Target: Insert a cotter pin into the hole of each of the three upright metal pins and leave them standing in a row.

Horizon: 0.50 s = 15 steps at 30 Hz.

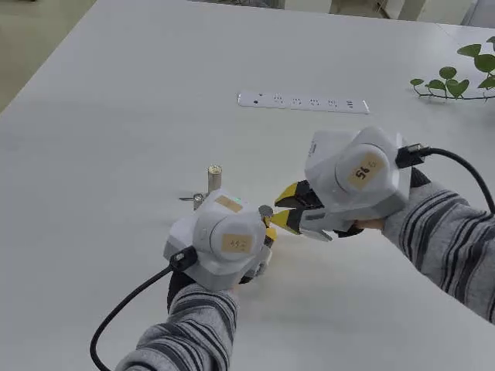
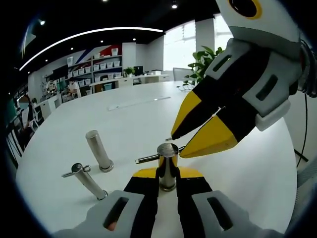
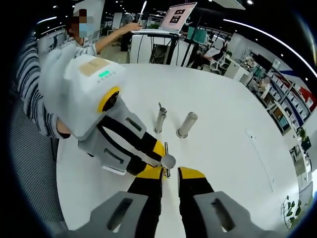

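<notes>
My left gripper point(image 2: 167, 173) is shut on an upright metal pin point(image 2: 167, 166), low on its shaft, holding it on the white table point(image 1: 116, 116). A cotter pin point(image 2: 147, 158) sticks out sideways from the pin near its top. My right gripper point(image 1: 277, 212) meets it from the right, its yellow tips closed on the cotter pin's other end. In the right gripper view the cotter pin point(image 3: 166, 148) runs past the pin's round top point(image 3: 168, 161). Behind stand a plain metal pin point(image 1: 214, 178) and a second pin point(image 1: 199, 199) with a cotter pin through it.
A white power strip point(image 1: 303, 101) lies further back on the table. A leafy plant point(image 1: 460, 77) trails at the far right edge. A person point(image 3: 94, 39) is in the office background beside a laptop point(image 3: 178, 15).
</notes>
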Available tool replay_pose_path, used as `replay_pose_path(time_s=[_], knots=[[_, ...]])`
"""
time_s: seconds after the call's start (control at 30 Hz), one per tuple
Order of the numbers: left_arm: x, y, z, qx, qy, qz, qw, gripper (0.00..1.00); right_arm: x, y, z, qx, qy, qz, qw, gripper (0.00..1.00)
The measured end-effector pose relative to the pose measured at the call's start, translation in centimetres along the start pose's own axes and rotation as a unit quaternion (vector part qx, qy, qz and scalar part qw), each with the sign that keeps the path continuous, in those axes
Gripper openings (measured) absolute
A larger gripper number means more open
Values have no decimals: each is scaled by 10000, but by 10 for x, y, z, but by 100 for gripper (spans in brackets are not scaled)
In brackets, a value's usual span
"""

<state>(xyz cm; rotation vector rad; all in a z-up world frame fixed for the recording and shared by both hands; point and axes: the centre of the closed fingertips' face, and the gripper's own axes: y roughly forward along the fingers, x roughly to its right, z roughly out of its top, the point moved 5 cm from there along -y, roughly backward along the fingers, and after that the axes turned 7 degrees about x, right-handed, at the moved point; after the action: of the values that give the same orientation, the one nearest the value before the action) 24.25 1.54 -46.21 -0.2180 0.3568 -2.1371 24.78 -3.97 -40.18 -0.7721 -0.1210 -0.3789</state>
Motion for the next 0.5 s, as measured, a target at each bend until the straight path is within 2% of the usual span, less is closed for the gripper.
replay_pose_path(time_s=[0.33,0.5], knots=[[0,0,0,-31,-16,57,10000,9,-6,-1,-7,-206,-284,50,9994,0],[0,0,0,-47,-20,125,9999,9,-4,1,-7,-209,-304,32,9993,0]])
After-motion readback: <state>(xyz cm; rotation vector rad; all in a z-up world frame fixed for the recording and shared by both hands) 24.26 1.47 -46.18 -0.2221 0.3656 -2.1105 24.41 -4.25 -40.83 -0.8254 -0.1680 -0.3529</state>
